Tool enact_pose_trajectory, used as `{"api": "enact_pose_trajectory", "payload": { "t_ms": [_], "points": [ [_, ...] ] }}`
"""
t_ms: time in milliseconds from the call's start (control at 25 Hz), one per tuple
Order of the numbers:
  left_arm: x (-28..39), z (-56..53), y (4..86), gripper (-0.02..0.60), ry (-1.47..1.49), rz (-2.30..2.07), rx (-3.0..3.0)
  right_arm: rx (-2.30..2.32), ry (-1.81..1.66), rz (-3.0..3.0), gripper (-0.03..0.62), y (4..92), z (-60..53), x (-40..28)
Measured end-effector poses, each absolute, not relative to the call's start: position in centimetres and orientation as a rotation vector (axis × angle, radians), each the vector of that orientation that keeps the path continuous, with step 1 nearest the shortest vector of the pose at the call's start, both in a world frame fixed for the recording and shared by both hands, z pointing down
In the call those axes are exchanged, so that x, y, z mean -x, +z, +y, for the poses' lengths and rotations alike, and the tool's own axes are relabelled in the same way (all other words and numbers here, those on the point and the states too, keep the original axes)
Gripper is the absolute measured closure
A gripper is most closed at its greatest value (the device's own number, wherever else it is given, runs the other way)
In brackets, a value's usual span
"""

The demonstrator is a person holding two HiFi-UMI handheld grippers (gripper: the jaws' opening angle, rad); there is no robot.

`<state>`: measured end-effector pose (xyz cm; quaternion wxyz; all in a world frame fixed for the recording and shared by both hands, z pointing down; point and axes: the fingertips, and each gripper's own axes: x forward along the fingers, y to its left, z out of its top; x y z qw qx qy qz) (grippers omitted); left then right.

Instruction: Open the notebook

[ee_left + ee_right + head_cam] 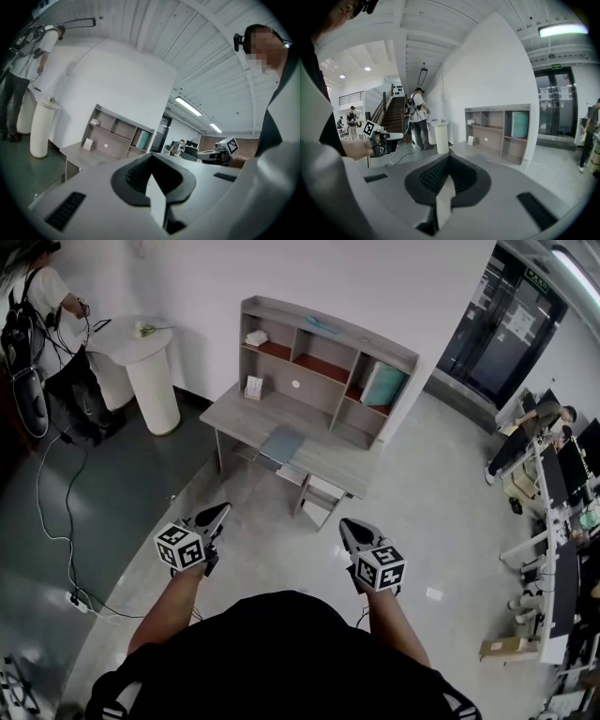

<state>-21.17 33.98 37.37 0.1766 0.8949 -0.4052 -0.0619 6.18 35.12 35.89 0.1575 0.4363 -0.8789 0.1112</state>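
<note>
Head view gives us the notebook (281,443), as we take it to be: a flat grey-blue thing lying on the surface (234,413), well ahead of both pairs of fingers and roughly between the lines along which they point; from here it is too small to tell its free edge from its spine. Farther again from the fingers, a shelf unit (323,334) stands at the back of the surface, with a teal book (382,385) upright in its right compartment; off beyond the left fingers a white pedestal (155,381) stands on the floor, with a person (42,306) near it. Nearest to us, the left gripper (217,514) and the right gripper (349,526) are held out side by side over the floor, well apart from the surface; in the left gripper view the fingers are pressed together with nothing between them, and in the right gripper view likewise, tips meeting, empty. Neither gripper view lets us make out the notebook; only the surface and shelf unit show beyond the fingertips.

We judge the step in hand to be the approach; nothing of the opening looks done yet. The next move, as we see it, calls for bringing both pairs of fingers up to the surface and down to the notebook, then finding the free edge of its cover; one pair would have to part a little to lift that edge, while the other could steady the rest so that it does not slide.
</note>
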Motion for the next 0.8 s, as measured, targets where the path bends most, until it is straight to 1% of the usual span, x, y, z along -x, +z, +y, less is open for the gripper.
{"api": "enact_pose_trajectory", "payload": {
  "t_ms": [320,800],
  "points": [
    [22.3,33.8,38.1,0.574,-0.194,-1.149,-2.521,-1.212,0.268,-2.509,0.594,35.8,33.9,-4.5],
    [22.5,31.5,38.8,0.574,-0.116,-1.178,-2.518,-1.233,0.319,-2.533,0.594,37.1,30.1,-5.3]
  ]
}}
